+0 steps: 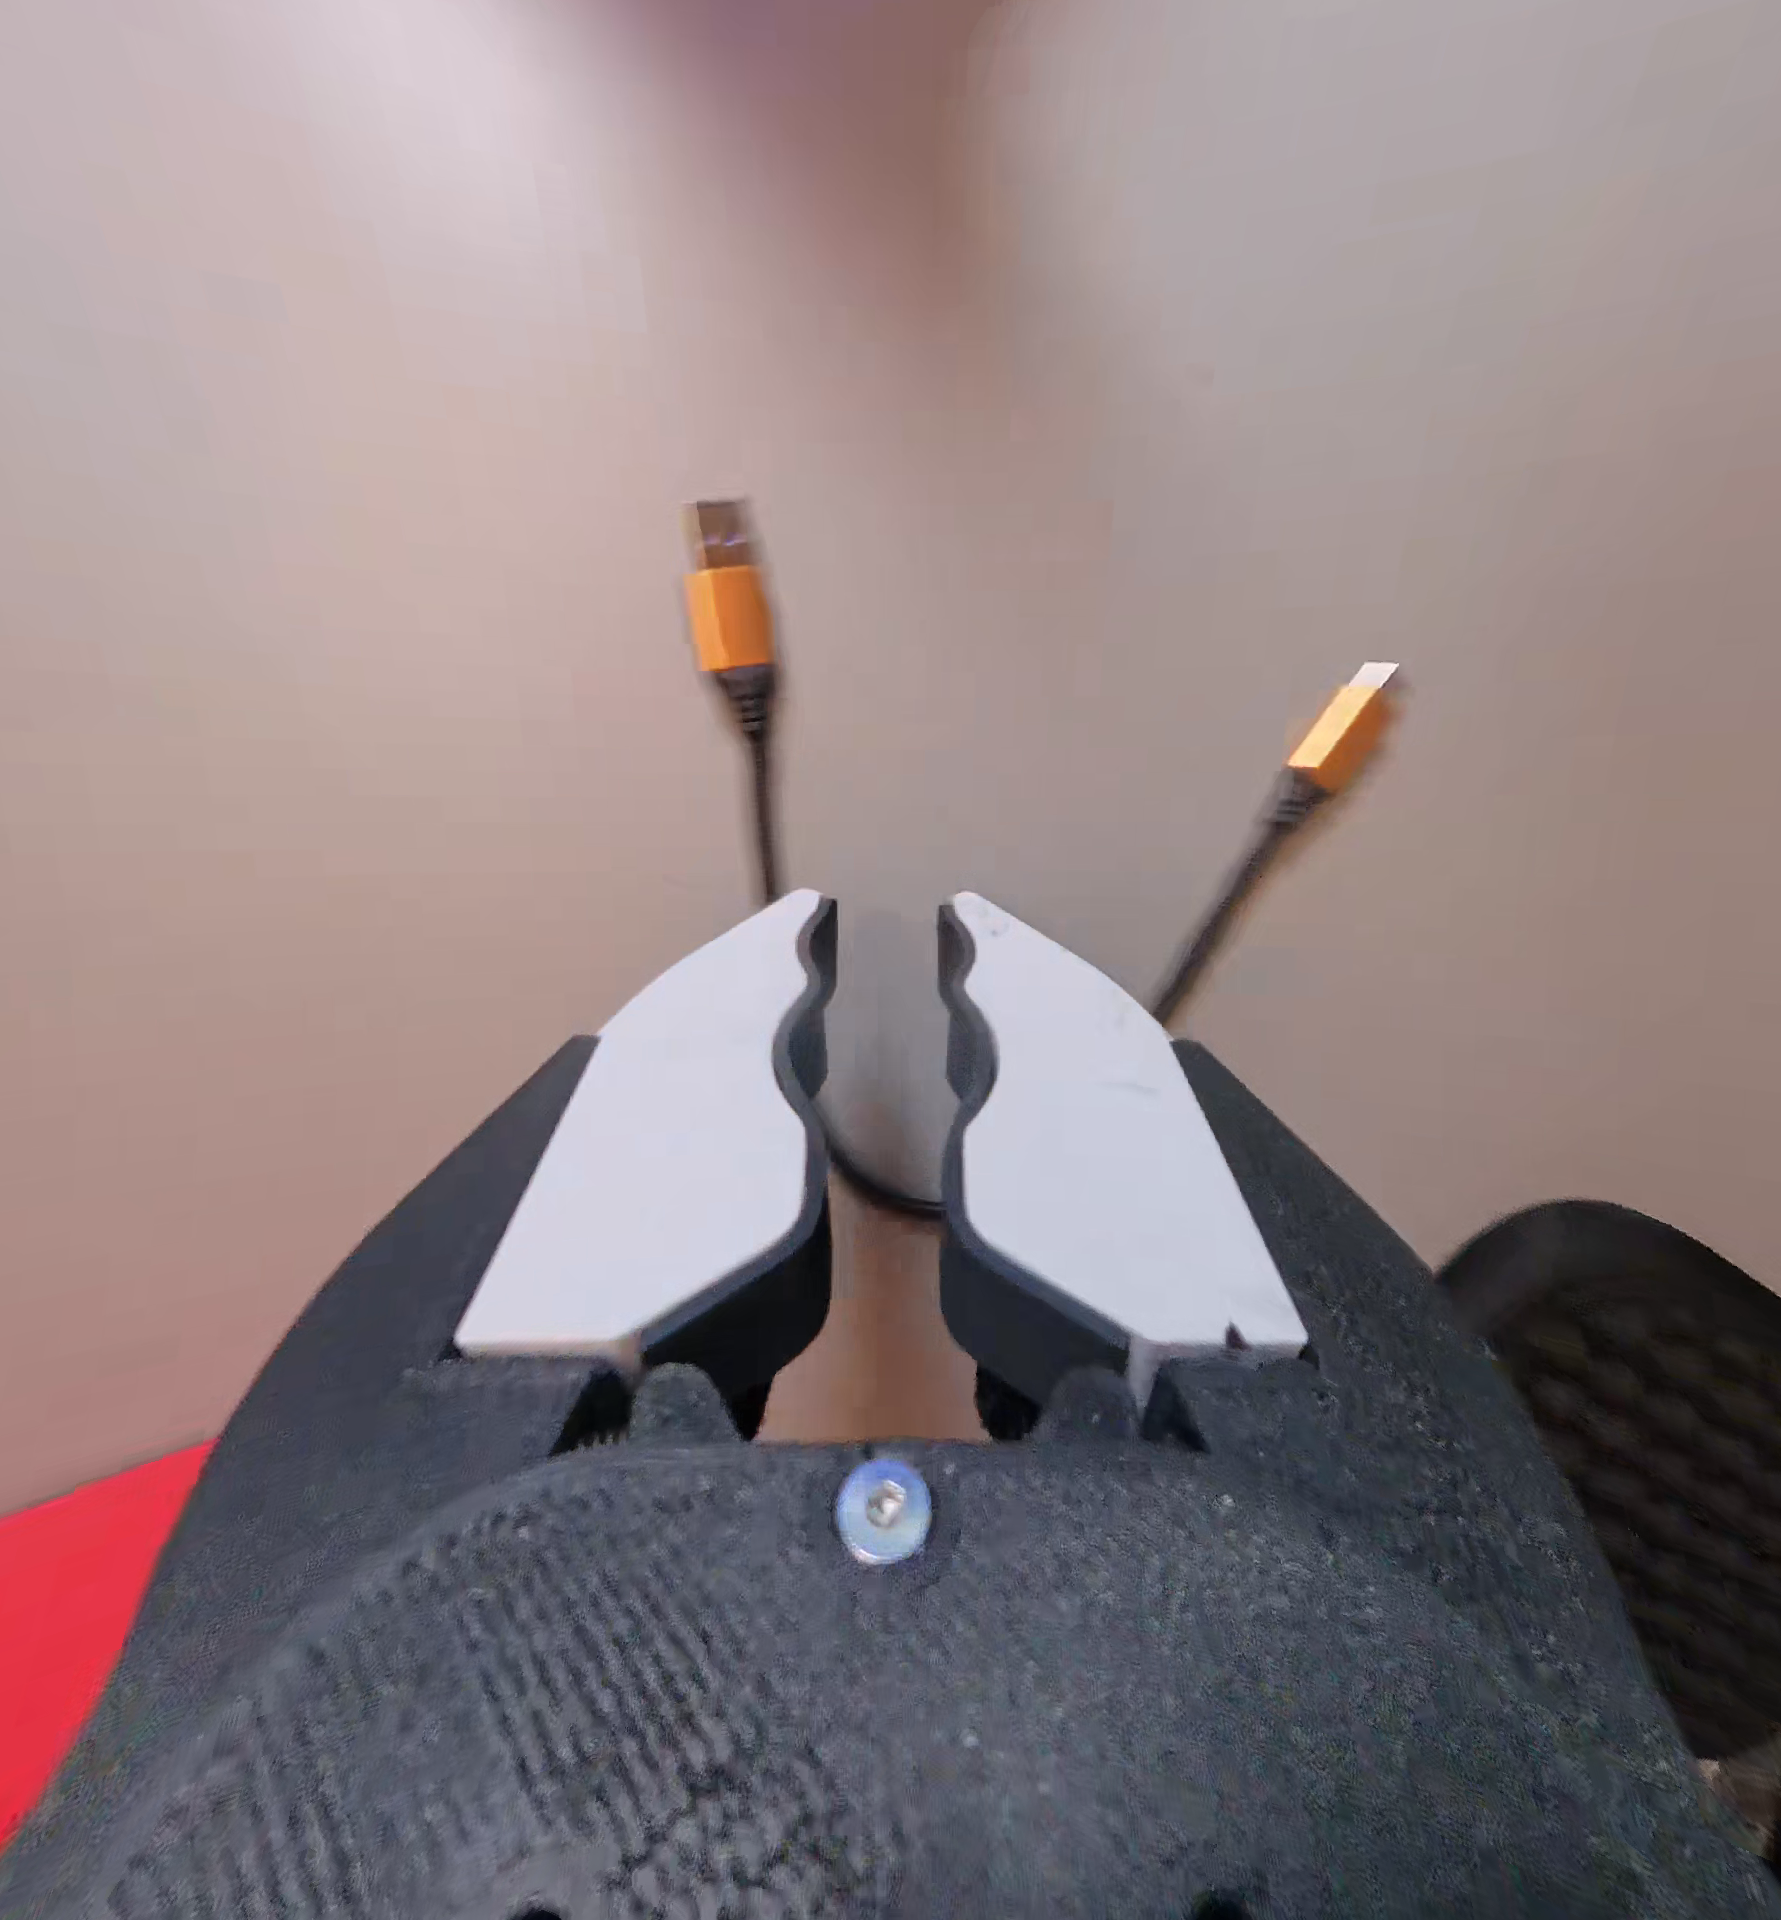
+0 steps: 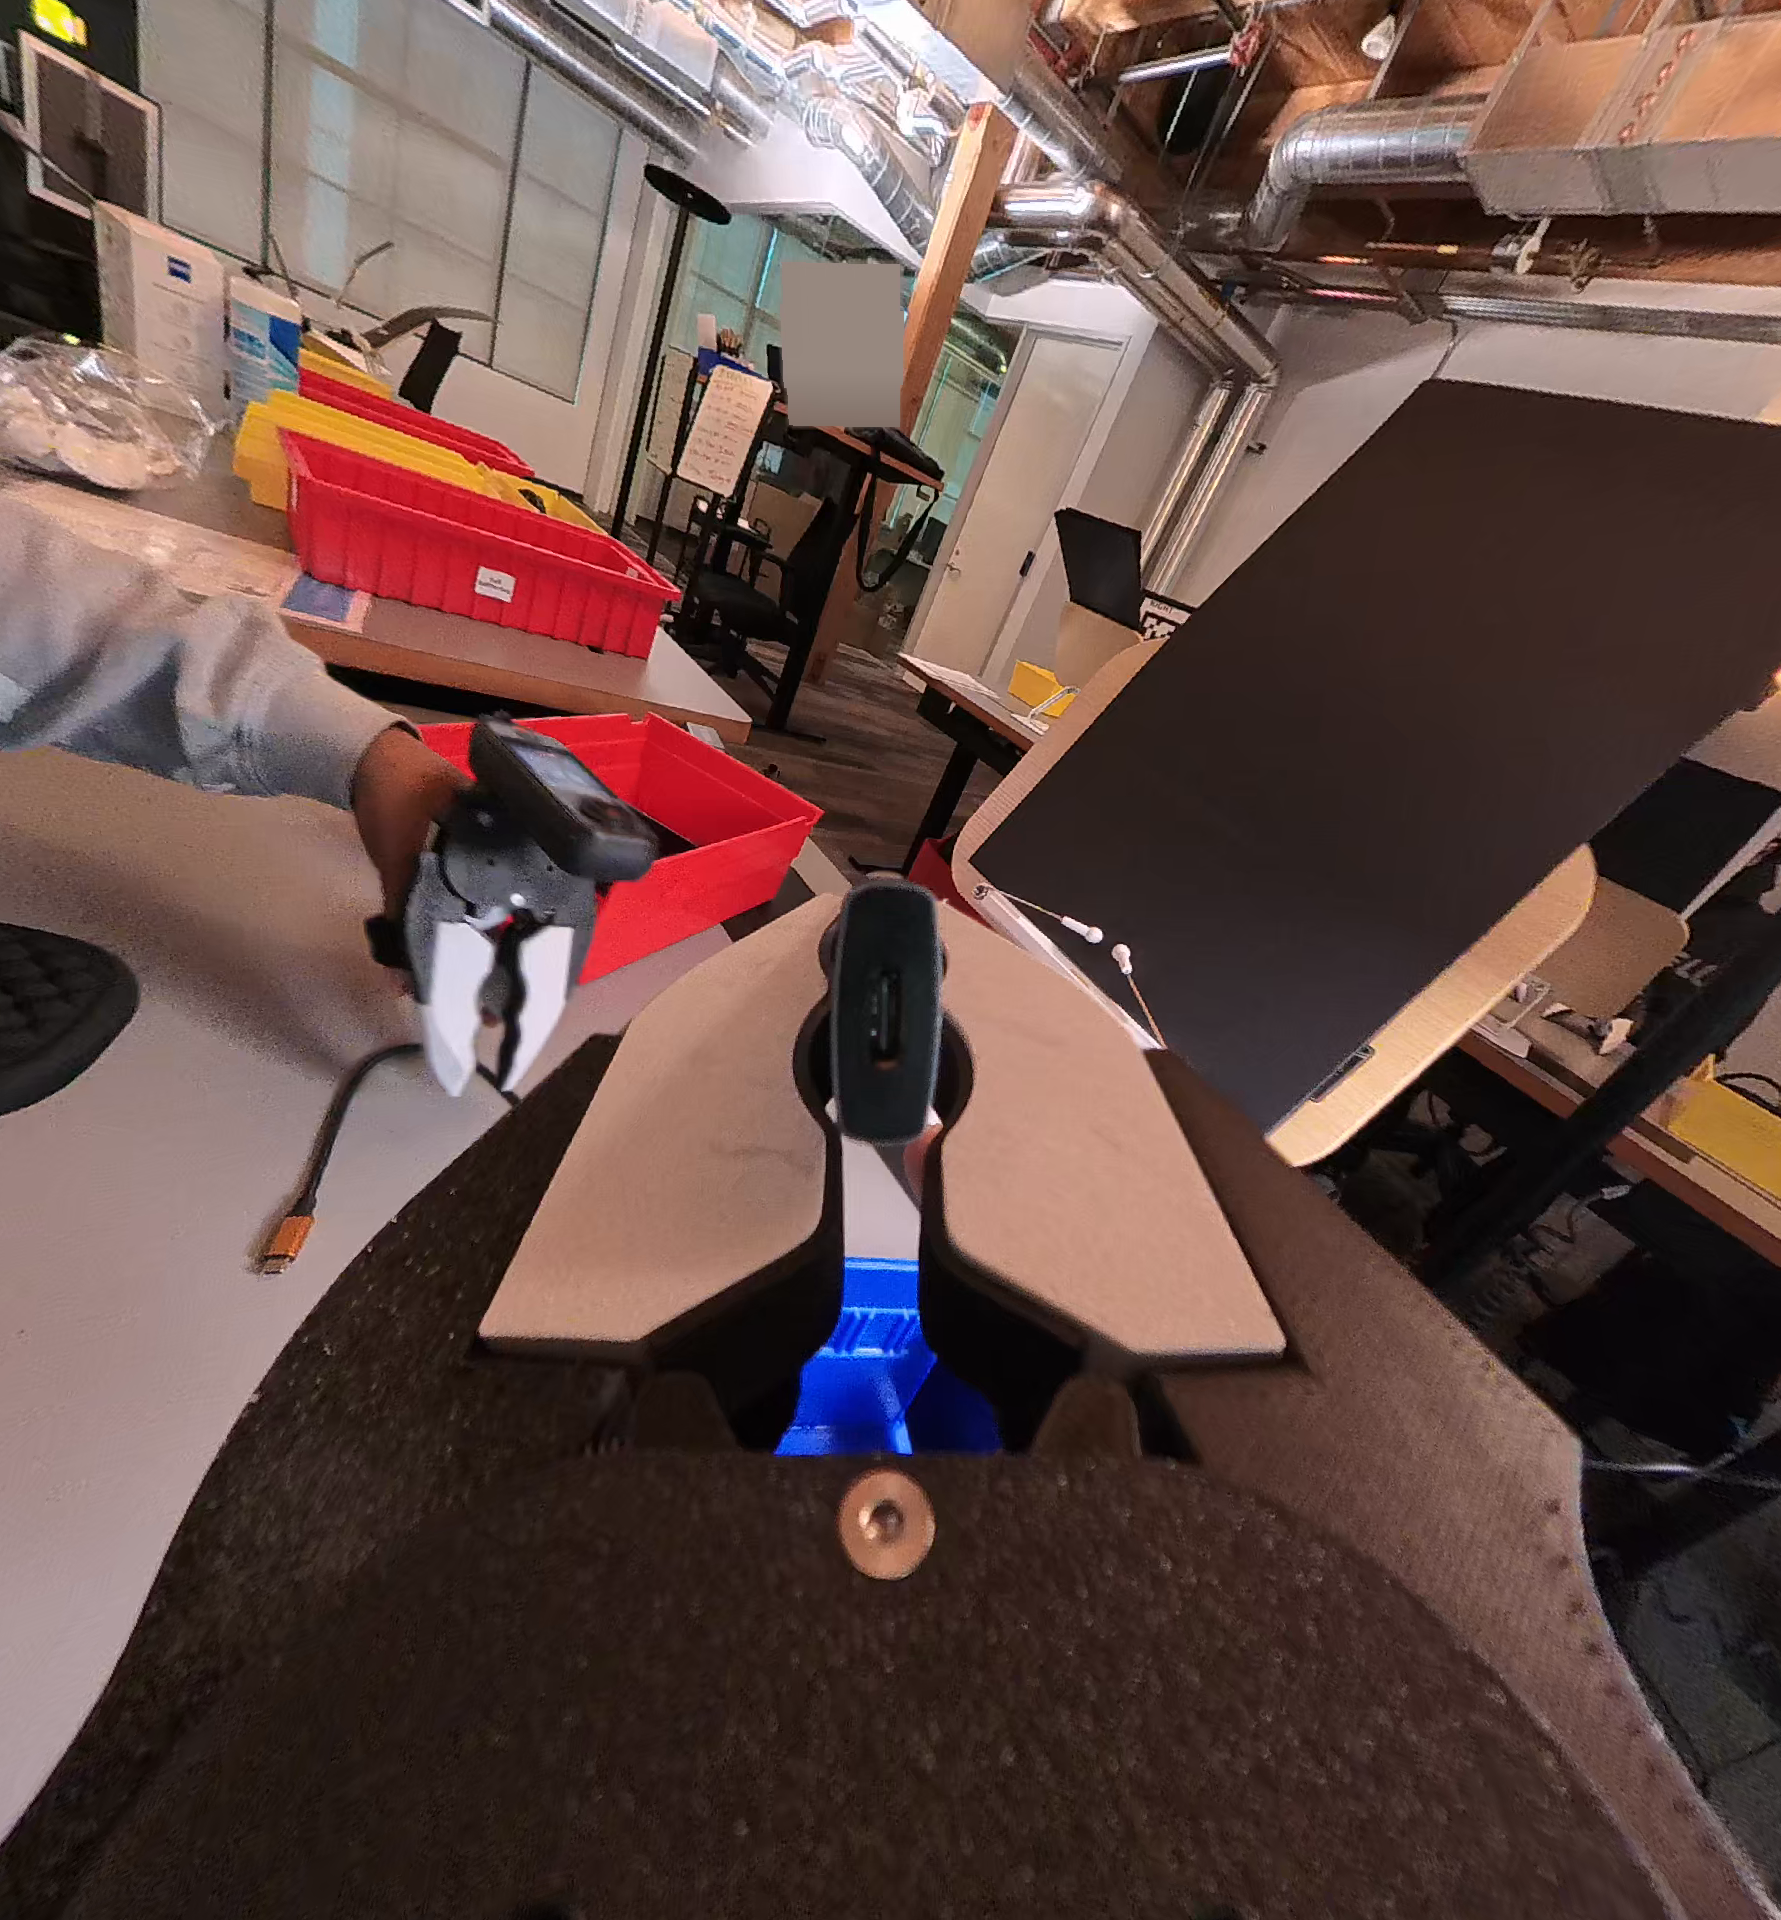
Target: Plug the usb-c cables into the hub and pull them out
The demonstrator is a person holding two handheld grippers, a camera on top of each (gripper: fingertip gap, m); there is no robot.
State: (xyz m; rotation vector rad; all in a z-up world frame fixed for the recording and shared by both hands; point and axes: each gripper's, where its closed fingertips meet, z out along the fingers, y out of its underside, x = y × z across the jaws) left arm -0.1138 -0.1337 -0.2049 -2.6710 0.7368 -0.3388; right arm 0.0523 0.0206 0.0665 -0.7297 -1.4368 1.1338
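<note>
In the left wrist view, my left gripper (image 1: 886,914) is open and empty, just above the pale table. A black braided cable lies under it. Its two orange connectors lie beyond the fingertips, one ahead on the left (image 1: 725,608) and one to the right (image 1: 1341,740). The cable's loop (image 1: 881,1195) shows in the gap between the fingers, not gripped. In the right wrist view, my right gripper (image 2: 886,920) is shut on the dark hub (image 2: 884,1023), held upright with a port facing the camera. That view also shows the left gripper (image 2: 496,1013) in a person's hand, over the cable, and one orange connector (image 2: 288,1242) on the table.
A red bin (image 2: 720,831) stands just behind the left gripper, with more red and yellow bins (image 2: 450,551) on a farther table. A black mesh pad (image 2: 13,1008) lies at the left. A large dark panel (image 2: 1385,748) stands at the right. A blue bin (image 2: 870,1371) is below my right gripper. Left tips to right tips: about 35 cm.
</note>
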